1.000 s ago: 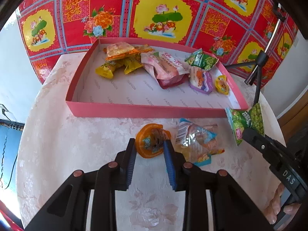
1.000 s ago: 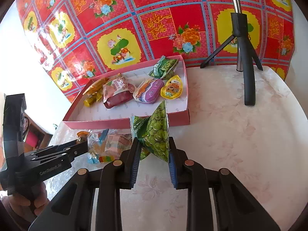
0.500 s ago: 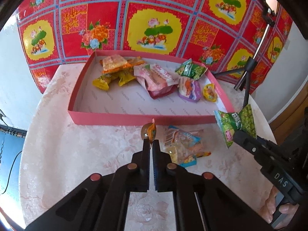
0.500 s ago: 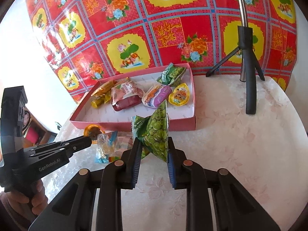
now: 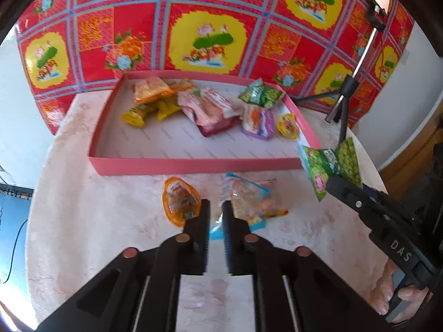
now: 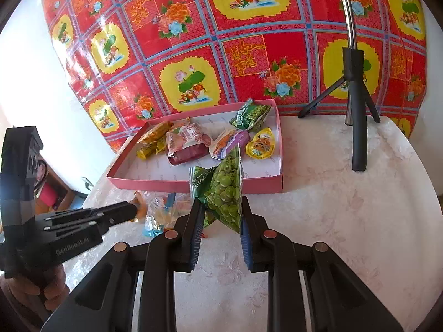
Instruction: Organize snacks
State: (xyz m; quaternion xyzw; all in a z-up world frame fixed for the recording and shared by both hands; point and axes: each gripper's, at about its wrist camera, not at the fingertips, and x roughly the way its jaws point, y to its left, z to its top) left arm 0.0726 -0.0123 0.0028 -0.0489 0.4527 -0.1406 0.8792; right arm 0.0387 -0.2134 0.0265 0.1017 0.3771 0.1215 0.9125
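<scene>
Right tongs [image 6: 218, 215] pinch green pea packet [image 6: 224, 191]; left tongs [image 5: 215, 210] pressed together, empty, near pink tray [image 5: 193, 163] on pale floral surface [image 5: 83, 221].

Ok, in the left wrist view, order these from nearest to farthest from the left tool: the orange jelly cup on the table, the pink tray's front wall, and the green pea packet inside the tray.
1. Orange jelly cup, beside the left tool.
2. Pink tray's front wall, mid-table.
3. Green pea packet, tray's far right corner.
</scene>
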